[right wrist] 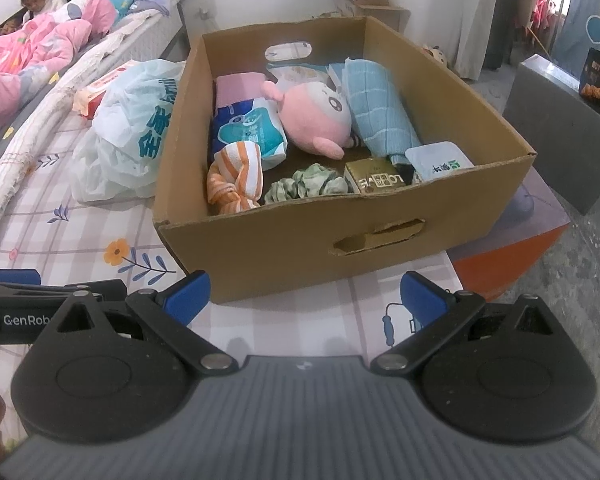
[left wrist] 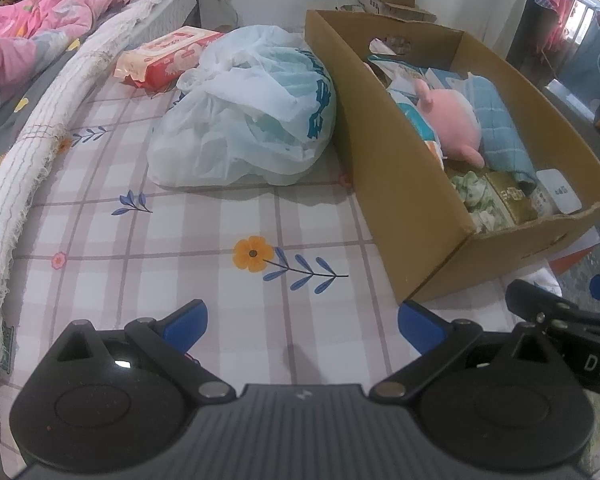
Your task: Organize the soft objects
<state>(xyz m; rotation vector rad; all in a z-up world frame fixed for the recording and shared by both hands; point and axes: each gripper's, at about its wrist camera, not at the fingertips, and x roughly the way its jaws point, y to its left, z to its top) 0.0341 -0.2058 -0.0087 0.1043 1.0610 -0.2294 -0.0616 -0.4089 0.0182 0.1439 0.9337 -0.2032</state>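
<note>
A cardboard box [right wrist: 284,240] [left wrist: 404,216] stands on the checked bed sheet. Inside lie a pink plush toy [right wrist: 316,118] [left wrist: 452,124], a rolled blue towel [right wrist: 376,108] [left wrist: 496,124], an orange-striped cloth [right wrist: 236,180], a crumpled green cloth [right wrist: 308,184], a blue tissue pack [right wrist: 248,128] and a gold carton [right wrist: 374,176]. My right gripper [right wrist: 304,300] hangs open and empty just before the box's near wall. My left gripper [left wrist: 302,322] is open and empty over the sheet, left of the box.
A filled white plastic bag [left wrist: 252,108] [right wrist: 128,128] leans against the box's left side. A red and white wipes pack [left wrist: 168,56] lies behind it. A long white bolster [left wrist: 32,140] borders the sheet. A person sits at far left among pink bedding [left wrist: 40,16].
</note>
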